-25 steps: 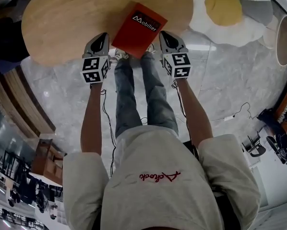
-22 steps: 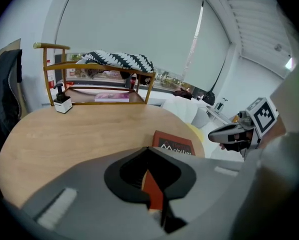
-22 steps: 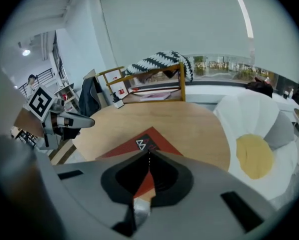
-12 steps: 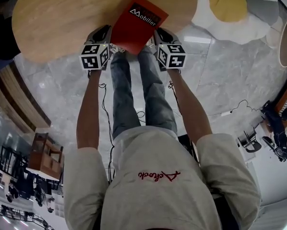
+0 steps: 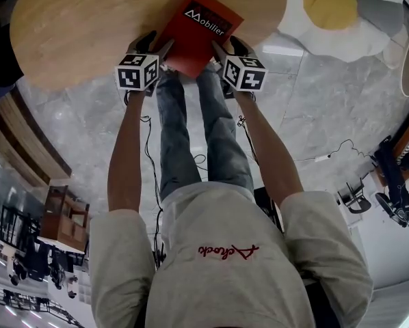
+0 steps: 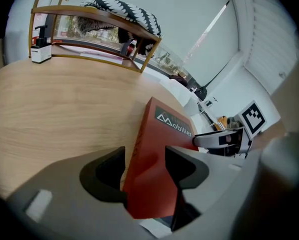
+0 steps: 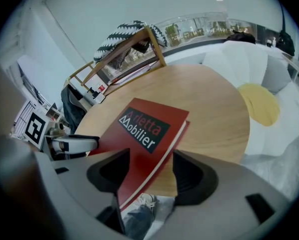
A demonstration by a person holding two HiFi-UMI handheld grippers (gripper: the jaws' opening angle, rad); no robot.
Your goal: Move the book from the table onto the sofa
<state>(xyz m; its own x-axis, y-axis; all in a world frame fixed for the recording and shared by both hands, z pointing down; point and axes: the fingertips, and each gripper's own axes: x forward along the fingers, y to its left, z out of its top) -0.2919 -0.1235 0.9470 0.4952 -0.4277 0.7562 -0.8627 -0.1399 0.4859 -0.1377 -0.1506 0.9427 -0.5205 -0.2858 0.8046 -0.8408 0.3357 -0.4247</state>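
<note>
A red book (image 5: pixel 198 29) with "Mobilier" on its cover lies on the round wooden table (image 5: pixel 88 26), its near end jutting past the table's edge. My left gripper (image 5: pixel 153 50) is at the book's near left corner and my right gripper (image 5: pixel 221 53) at its near right edge. Both pairs of jaws have just been opening. In the left gripper view the book (image 6: pixel 162 134) runs between the wide jaws of the left gripper (image 6: pixel 144 156). The right gripper (image 7: pixel 149 158) likewise straddles the book (image 7: pixel 144 126). The white and yellow egg-shaped sofa (image 5: pixel 327 19) lies to the right.
The person's legs (image 5: pixel 191 128) stand right at the table's edge on a grey marble floor (image 5: pixel 327 115), where a cable (image 5: pixel 327 159) trails. Beyond the table stands a wooden rack (image 6: pixel 94 14) with a patterned cloth and a white bottle (image 6: pixel 40 49).
Both grippers have come down and forward onto the book's near end. Their jaws, shut before, now stand apart with the book between them. The book has not shifted on the table.
</note>
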